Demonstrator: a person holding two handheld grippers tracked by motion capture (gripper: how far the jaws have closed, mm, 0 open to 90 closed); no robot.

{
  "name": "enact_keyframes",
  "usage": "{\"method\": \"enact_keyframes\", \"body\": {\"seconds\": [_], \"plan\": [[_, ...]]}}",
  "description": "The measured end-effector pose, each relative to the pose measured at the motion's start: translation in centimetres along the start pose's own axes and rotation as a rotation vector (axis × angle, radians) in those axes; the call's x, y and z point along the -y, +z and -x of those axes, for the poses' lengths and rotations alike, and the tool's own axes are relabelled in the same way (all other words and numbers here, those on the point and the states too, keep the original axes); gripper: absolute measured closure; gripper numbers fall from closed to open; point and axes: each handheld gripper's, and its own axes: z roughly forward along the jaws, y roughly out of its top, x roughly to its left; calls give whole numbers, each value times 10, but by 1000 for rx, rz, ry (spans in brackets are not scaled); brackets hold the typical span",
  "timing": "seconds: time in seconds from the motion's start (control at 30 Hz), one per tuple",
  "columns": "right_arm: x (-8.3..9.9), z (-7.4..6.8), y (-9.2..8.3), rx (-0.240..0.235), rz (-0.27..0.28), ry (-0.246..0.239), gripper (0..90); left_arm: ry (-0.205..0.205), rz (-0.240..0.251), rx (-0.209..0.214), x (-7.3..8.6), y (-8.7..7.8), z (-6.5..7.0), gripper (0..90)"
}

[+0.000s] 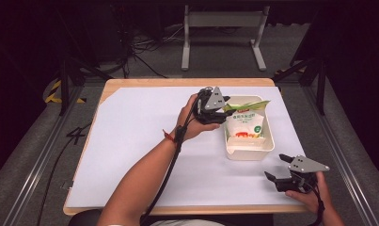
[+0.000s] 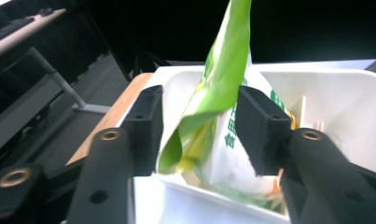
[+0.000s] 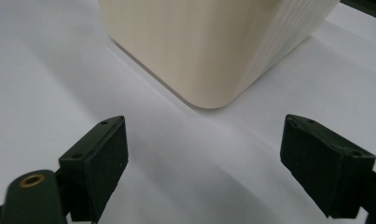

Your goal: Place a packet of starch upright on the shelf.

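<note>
A snack bag (image 1: 245, 125) with a green top and white body lies in a cream plastic bin (image 1: 249, 153) right of the table's middle. My left gripper (image 1: 223, 112) reaches in over the bin's far left corner. In the left gripper view the bag's green top (image 2: 223, 79) stands up between the two jaws, which are set well apart, so the left gripper (image 2: 199, 126) is open around it. My right gripper (image 1: 277, 165) hovers low near the table's front right, open and holding nothing. In the right gripper view it (image 3: 204, 149) faces a rounded corner of the bin (image 3: 209, 46).
A white sheet (image 1: 140, 141) covers most of the wooden table, with wood showing along the far edge (image 1: 187, 82). Cables trail from both grippers off the near edge. A grey desk frame (image 1: 222, 21) stands on the floor beyond the table.
</note>
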Motion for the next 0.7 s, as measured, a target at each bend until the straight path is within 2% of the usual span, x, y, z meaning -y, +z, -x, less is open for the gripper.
{"method": "enact_keyframes", "body": {"seconds": [0.2, 0.33, 0.4, 0.47, 0.7], "plan": [[0, -1, 0, -1, 0, -2, 149, -21, -26, -18, 8, -6, -3, 391], [0, -1, 0, -1, 0, -2, 149, -19, -46, -41, 12, -10, -5, 339], [0, -1, 0, -2, -1, -2, 149, -21, -59, -35, 14, -13, -5, 307], [0, -1, 0, -2, 0, -3, 149, -11, -65, -47, 15, -16, -5, 286], [-1, -1, 0, -2, 1, -8, 149, -26, -70, -46, 23, -25, -5, 236]]}}
